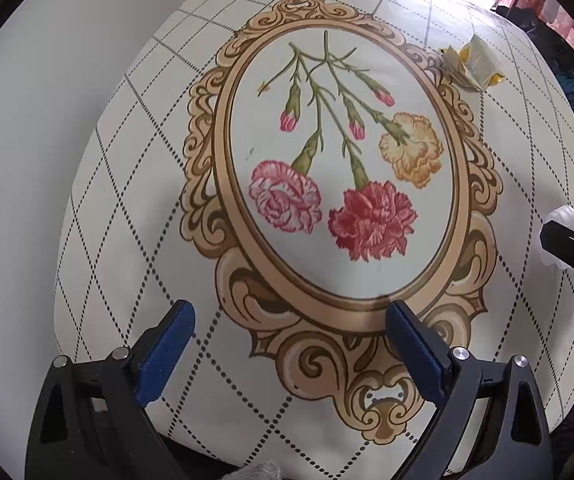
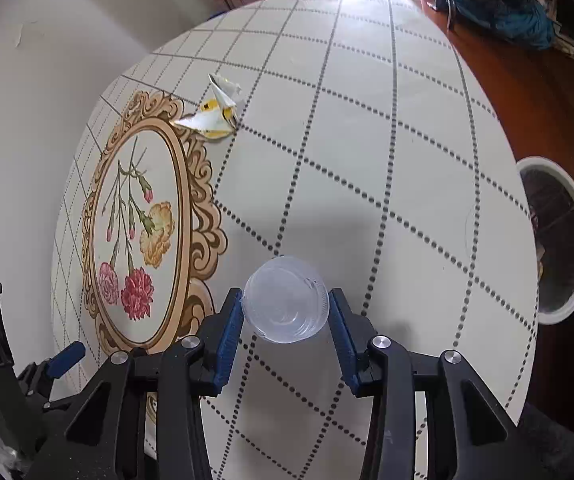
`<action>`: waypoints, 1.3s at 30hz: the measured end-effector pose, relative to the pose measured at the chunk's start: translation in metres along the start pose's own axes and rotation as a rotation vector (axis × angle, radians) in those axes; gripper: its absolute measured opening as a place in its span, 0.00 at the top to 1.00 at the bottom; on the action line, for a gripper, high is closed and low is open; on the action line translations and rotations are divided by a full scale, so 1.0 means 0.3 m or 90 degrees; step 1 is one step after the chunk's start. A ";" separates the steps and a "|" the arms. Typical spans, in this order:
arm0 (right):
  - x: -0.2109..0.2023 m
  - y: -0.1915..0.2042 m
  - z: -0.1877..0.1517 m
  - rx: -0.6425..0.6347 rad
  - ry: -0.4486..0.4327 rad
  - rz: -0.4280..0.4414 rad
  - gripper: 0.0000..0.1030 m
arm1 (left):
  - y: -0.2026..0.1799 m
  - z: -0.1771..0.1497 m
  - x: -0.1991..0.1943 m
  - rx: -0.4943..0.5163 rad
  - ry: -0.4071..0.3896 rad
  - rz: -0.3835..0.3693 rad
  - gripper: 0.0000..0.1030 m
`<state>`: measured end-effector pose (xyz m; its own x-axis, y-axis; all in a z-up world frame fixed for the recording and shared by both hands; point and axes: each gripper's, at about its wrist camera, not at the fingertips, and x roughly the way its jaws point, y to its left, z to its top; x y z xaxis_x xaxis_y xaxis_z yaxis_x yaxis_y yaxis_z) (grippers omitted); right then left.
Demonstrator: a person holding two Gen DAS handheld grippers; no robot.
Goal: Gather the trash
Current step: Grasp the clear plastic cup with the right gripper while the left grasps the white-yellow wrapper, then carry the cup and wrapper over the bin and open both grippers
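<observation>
A clear plastic cup (image 2: 286, 300) lies on its side between the blue pads of my right gripper (image 2: 286, 312), which is shut on it just above the tablecloth; its white edge shows at the right of the left wrist view (image 1: 563, 220). A crumpled white and yellow wrapper (image 2: 215, 112) lies on the cloth at the far side, by the flower frame's top; it also shows in the left wrist view (image 1: 473, 64). My left gripper (image 1: 291, 340) is open and empty over the near end of the printed flower frame (image 1: 339, 168).
A round white trash bin (image 2: 559, 240) with a dark liner stands on the floor off the table's right edge. The tablecloth (image 2: 387, 140) has a dotted diamond grid. A white wall runs along the left. Blue and dark clothing (image 2: 507, 8) lies at the far right.
</observation>
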<state>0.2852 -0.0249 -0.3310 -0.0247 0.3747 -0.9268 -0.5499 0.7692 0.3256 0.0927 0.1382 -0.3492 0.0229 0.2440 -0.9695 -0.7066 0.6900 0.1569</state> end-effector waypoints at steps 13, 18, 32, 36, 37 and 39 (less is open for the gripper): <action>-0.089 -0.189 0.214 0.047 -0.059 -0.037 0.57 | -0.178 0.308 -0.027 0.041 -0.049 -0.093 0.06; -0.072 -0.271 0.306 0.070 -0.058 -0.052 0.57 | -0.266 0.452 0.012 0.044 -0.036 -0.143 0.06; -0.044 -0.261 0.375 0.037 -0.068 -0.064 0.57 | -0.367 0.489 -0.058 0.069 -0.099 -0.153 0.65; -0.072 -0.245 0.361 0.031 -0.082 -0.062 0.57 | -0.369 0.491 -0.089 0.083 -0.120 -0.146 0.66; -0.085 -0.242 0.358 0.029 -0.087 -0.063 0.57 | -0.362 0.483 -0.114 0.086 -0.129 -0.146 0.67; -0.117 -0.238 0.353 0.026 -0.100 -0.064 0.57 | -0.362 0.479 -0.132 0.091 -0.147 -0.142 0.67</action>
<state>0.4138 -0.0381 -0.3020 0.1607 0.3691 -0.9154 -0.5088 0.8257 0.2436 0.2701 0.1514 -0.3008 0.3360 0.2128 -0.9175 -0.5610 0.8277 -0.0134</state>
